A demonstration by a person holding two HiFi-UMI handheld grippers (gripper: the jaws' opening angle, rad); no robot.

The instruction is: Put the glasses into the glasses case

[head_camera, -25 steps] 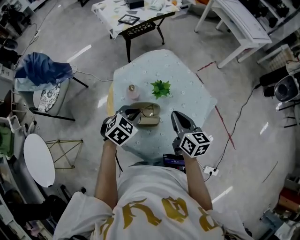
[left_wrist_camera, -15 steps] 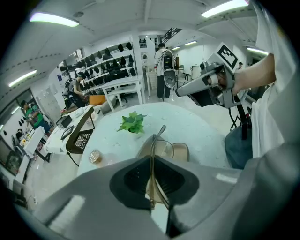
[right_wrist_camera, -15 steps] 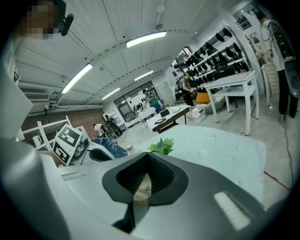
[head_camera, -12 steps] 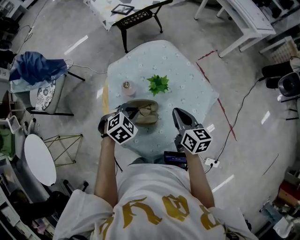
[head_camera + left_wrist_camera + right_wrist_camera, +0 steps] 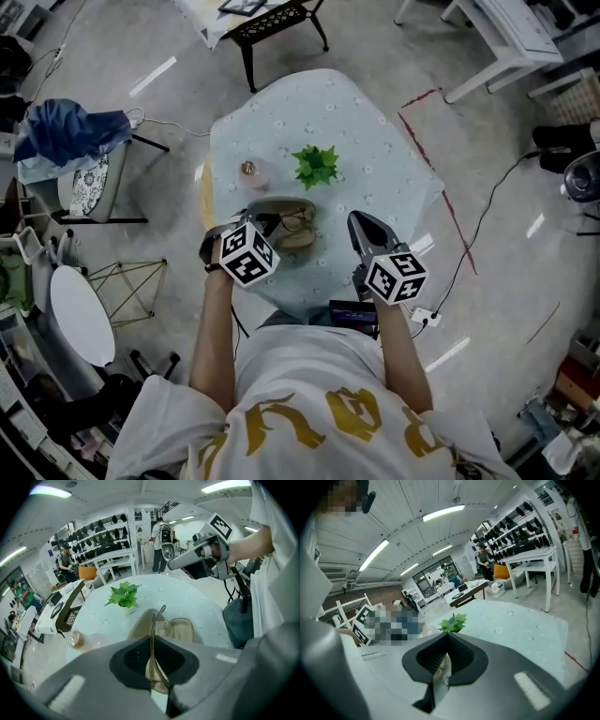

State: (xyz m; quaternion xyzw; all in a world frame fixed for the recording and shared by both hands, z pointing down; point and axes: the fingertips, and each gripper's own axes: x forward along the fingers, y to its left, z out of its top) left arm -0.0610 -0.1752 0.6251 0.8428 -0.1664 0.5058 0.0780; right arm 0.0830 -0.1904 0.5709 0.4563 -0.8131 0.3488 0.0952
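The open tan glasses case [image 5: 298, 242] lies on the near part of the pale blue table [image 5: 375, 169]. My left gripper [image 5: 262, 224] is shut on one thin temple arm of the wire-framed glasses [image 5: 296, 222], which hang over the open case. In the left gripper view the glasses [image 5: 163, 627] stretch from the shut gripper [image 5: 153, 638] out above the case [image 5: 185, 628]. To the right of the case my right gripper [image 5: 357, 218] hovers shut over the table's near edge, with nothing between its fingers [image 5: 446, 635].
A small green plant [image 5: 316, 165] stands behind the case, and a small pinkish jar [image 5: 249, 172] is at the back left. A blue-draped chair [image 5: 80, 150] and a black-legged table [image 5: 267, 19] stand on the floor beyond.
The head view has shifted, so the table sits a little higher in the frame. My left gripper stays at the case with the glasses; the right gripper has hardly moved.
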